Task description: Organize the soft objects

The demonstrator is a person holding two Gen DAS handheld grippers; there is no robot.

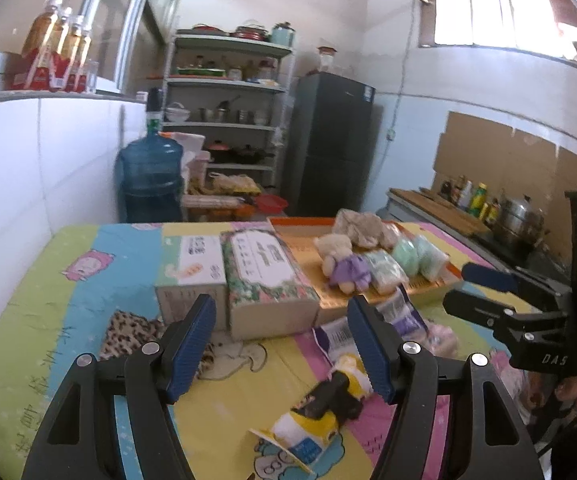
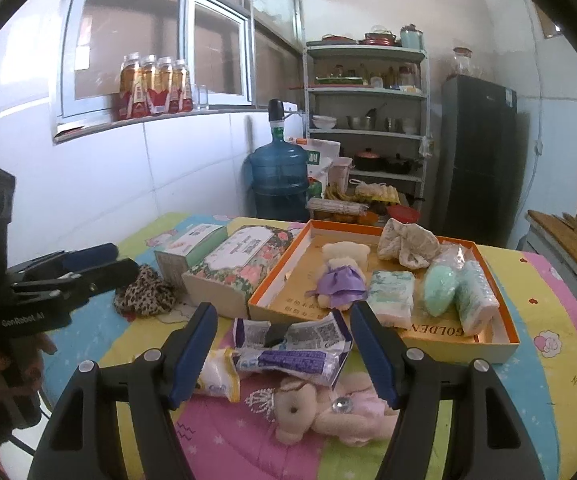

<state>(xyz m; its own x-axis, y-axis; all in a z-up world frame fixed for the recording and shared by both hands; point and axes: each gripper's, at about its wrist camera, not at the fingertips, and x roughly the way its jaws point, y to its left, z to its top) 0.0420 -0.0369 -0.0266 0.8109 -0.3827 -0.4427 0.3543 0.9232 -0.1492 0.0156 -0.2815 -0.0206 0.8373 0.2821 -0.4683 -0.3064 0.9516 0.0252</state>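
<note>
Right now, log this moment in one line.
left gripper: open, empty | right gripper: open, empty | orange tray: partly filled

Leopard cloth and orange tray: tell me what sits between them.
Two tissue boxes stand side by side between the leopard cloth and the orange tray: a pale one and a floral one against the tray's side. The right wrist view shows it best.

Your left gripper (image 1: 282, 346) and right gripper (image 2: 284, 354) are black plastic with ribbed blue pads (image 2: 192, 354) and silver screws (image 2: 413, 354). White lettering marks their black bodies, and a thin black cable (image 1: 568, 426) trails below.
</note>
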